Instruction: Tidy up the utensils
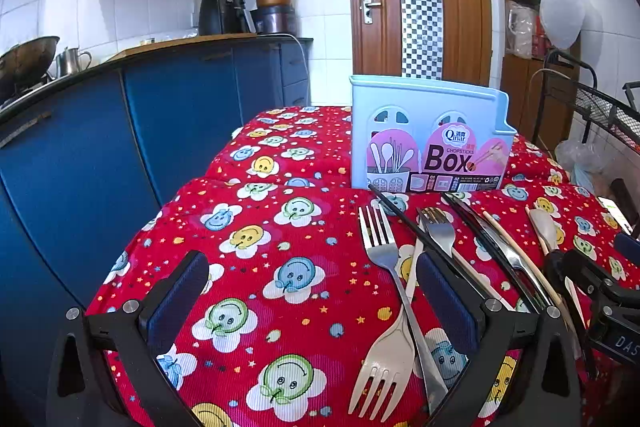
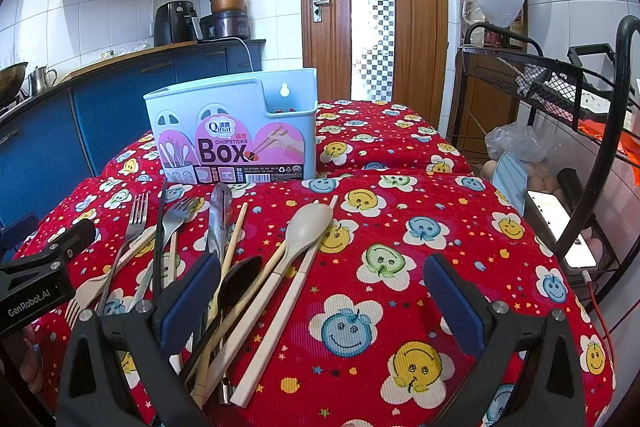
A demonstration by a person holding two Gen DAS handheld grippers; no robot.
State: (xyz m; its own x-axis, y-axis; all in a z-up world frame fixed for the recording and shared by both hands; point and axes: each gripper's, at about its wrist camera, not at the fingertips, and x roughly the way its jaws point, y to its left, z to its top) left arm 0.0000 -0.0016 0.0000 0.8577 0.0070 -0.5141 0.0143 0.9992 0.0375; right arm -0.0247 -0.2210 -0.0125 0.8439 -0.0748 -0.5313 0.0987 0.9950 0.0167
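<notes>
On the red smiley-face cloth (image 2: 400,227), at about 11 o'clock in the right wrist view, stands the light blue chopsticks box (image 2: 232,131) — upright, with a pink label on its front. The utensils lie before it in a loose heap, overlapping: a steel fork (image 1: 380,247), a beige plastic fork (image 1: 384,359), a beige spoon (image 2: 308,227), a black spoon (image 2: 240,281), white chopsticks (image 2: 280,319) and black chopsticks (image 1: 420,231).

The left gripper (image 1: 312,301) stands wide apart over bare cloth, holding nothing. The right gripper (image 2: 316,301) is also spread wide — its left finger covers part of the heap. The handle ends are cut off at 6 o'clock, and the inside of the box is mostly hidden.
</notes>
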